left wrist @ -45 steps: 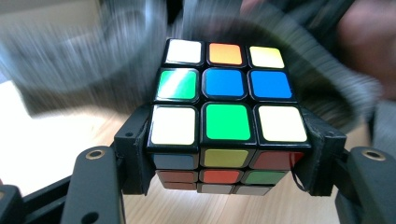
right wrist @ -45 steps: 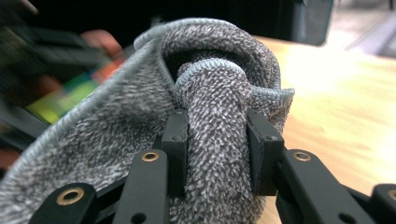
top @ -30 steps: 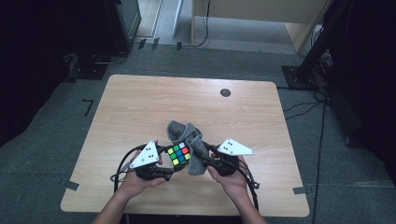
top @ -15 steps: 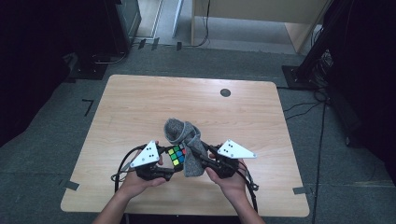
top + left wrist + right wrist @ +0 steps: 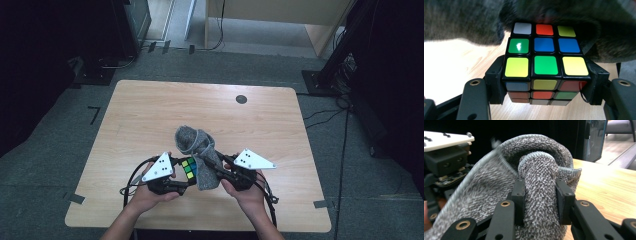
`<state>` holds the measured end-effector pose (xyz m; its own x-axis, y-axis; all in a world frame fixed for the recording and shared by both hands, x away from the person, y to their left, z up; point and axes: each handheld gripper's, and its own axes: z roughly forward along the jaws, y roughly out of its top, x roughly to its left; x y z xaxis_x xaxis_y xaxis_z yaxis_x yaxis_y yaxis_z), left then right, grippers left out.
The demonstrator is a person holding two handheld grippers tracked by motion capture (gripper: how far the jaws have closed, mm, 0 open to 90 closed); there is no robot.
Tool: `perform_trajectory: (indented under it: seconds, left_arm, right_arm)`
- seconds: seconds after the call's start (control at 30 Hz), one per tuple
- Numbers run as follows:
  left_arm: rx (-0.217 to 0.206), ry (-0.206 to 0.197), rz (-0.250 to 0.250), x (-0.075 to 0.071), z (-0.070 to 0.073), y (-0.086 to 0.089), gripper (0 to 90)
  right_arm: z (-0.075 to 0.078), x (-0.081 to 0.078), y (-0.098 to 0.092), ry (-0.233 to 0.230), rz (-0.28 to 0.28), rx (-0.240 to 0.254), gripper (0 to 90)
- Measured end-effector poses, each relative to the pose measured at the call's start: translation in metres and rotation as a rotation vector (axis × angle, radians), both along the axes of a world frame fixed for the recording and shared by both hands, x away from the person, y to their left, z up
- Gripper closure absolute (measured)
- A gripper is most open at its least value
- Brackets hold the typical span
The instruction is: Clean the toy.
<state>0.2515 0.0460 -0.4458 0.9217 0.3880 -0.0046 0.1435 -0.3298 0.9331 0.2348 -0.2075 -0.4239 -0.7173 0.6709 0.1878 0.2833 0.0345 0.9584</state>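
Left gripper (image 5: 181, 176) jaws clamp the Rubik's cube (image 5: 544, 65); right gripper (image 5: 216, 169) jaws pinch the grey knit sock (image 5: 537, 187), at the cube's 3 o'clock. I'd hold the cube steady above the counter (image 5: 150, 115) and stretch the cuff wide before pulling it over a corner.

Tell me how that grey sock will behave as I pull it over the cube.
The sock will probably stay floppy: it bunches in the right claw and drapes in folds. Its fuzzy knit likely grips rather than slips. It may snag on the cube's square corners.
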Motion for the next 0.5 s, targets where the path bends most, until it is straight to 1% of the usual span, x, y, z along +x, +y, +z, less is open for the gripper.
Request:
perform_trajectory:
  seconds: [0.03, 0.07, 0.1, 0.13, 0.17, 0.23, 0.3, 0.33, 0.37, 0.43, 0.47, 0.5]
  left_arm:
    - [-0.009, -0.001, -0.003, 0.0, 0.001, 0.0, 34.3]
    - [-0.029, 0.001, -0.011, 0.0, 0.003, 0.002, 34.2]
    - [-0.056, 0.008, -0.017, 0.0, 0.004, 0.004, 34.3]
    - [-0.073, 0.013, -0.018, 0.001, 0.006, 0.006, 34.3]
    - [-0.081, 0.013, -0.014, 0.002, 0.006, 0.008, 34.3]
    - [-0.084, 0.022, -0.008, 0.004, 0.004, 0.01, 34.2]
    - [-0.079, 0.034, -0.002, 0.005, 0.001, 0.01, 34.3]
    - [-0.067, 0.035, -0.004, 0.006, 0.0, 0.009, 34.3]
    - [-0.053, 0.036, -0.009, 0.006, -0.001, 0.008, 34.3]
    - [-0.03, 0.031, -0.013, 0.004, -0.002, 0.004, 34.3]
    - [-0.027, 0.032, -0.01, 0.004, -0.002, 0.003, 34.3]
    - [-0.026, 0.031, -0.003, 0.003, -0.002, 0.003, 34.2]
  right_arm:
    - [-0.003, 0.002, -0.001, 0.004, -0.005, 0.012, 66.7]
    - [-0.006, 0.004, -0.003, 0.019, -0.004, 0.026, 66.7]
    - [-0.01, 0.006, -0.004, 0.041, -0.007, 0.02, 66.7]
    - [-0.014, 0.008, -0.004, 0.054, -0.017, -0.003, 66.8]
    - [-0.018, 0.009, -0.003, 0.065, -0.022, -0.018, 66.8]
    - [-0.021, 0.011, -0.001, 0.079, -0.023, -0.032, 66.8]
    - [-0.018, 0.008, 0.001, 0.063, -0.022, -0.056, 66.8]
    - [-0.015, 0.007, 0.001, 0.052, -0.019, -0.054, 66.8]
    - [-0.011, 0.006, 0.0, 0.04, -0.012, -0.041, 66.8]
    - [-0.004, 0.003, -0.001, 0.02, 0.002, -0.006, 66.8]
    - [-0.002, 0.002, -0.001, 0.017, 0.003, -0.003, 66.8]
    - [-0.002, 0.002, 0.0, 0.012, -0.001, -0.013, 66.9]
